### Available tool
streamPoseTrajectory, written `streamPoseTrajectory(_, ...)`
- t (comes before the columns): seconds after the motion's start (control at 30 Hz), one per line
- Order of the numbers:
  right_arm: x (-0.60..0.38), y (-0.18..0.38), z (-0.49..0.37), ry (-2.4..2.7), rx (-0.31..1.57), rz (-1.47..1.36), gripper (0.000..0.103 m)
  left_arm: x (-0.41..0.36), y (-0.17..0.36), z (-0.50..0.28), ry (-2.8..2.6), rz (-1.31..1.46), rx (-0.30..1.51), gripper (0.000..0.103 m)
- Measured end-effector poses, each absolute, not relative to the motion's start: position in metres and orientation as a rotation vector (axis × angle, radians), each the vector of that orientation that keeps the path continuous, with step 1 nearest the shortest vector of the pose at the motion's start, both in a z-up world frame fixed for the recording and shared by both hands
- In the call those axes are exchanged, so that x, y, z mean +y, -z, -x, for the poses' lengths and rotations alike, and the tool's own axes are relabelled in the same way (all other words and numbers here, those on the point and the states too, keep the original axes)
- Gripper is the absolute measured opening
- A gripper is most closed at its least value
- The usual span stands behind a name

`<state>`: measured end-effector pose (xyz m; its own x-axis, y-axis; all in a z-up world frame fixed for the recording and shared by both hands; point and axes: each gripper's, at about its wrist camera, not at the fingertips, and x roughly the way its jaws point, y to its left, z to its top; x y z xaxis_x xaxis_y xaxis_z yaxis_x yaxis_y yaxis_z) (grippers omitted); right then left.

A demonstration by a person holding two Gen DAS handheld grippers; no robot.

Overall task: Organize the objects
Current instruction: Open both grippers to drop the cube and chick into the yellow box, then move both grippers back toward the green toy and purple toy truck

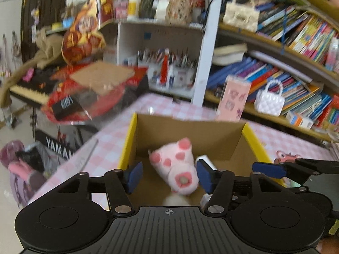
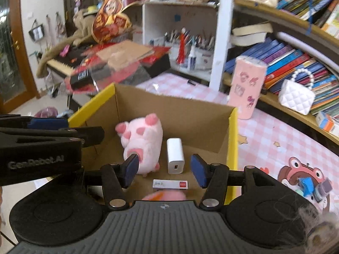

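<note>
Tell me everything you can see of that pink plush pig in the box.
The pig is a soft, fuzzy plush, pale pink with darker pink feet, ears and spots, and a round grey-centred patch on the end facing the cameras. It lies tipped over on the floor of the open cardboard box, feet pointing up and away. A white charger stands just beside it. Nothing grips it: the left tongs stand open on either side of it.

Both grippers were black plastic. The left gripper (image 1: 167, 174) had a ribbed grey deck with a small crosshair mark, two round caps at its sides, silver screws on the linkage arms, and blue pads (image 1: 135, 174). The right gripper (image 2: 165, 170) matched it. The left one's side, seen from the right wrist, bore grey "GenRobot.AI" lettering.
</note>
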<state>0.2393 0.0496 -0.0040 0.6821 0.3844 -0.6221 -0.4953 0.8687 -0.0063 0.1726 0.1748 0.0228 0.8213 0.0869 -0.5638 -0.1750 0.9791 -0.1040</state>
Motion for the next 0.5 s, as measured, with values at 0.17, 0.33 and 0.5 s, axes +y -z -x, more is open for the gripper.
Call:
streamPoseTrajectory(0.17,0.041,-0.015,-0.212,-0.451,0.594,0.135,0.052,0.176,-0.039,-0.143,-0.131,0.160,0.527,0.066)
streamPoseTrajectory(0.33,0.034,-0.024,-0.179,-0.424,0.568,0.110,0.052,0.180,-0.044,-0.112,-0.135,0.152,0.509,0.068)
streamPoseTrajectory(0.5,0.031,-0.020,-0.145,-0.412,0.586,0.096,0.052,0.187,-0.034,-0.084,-0.148,0.145,0.544,0.069)
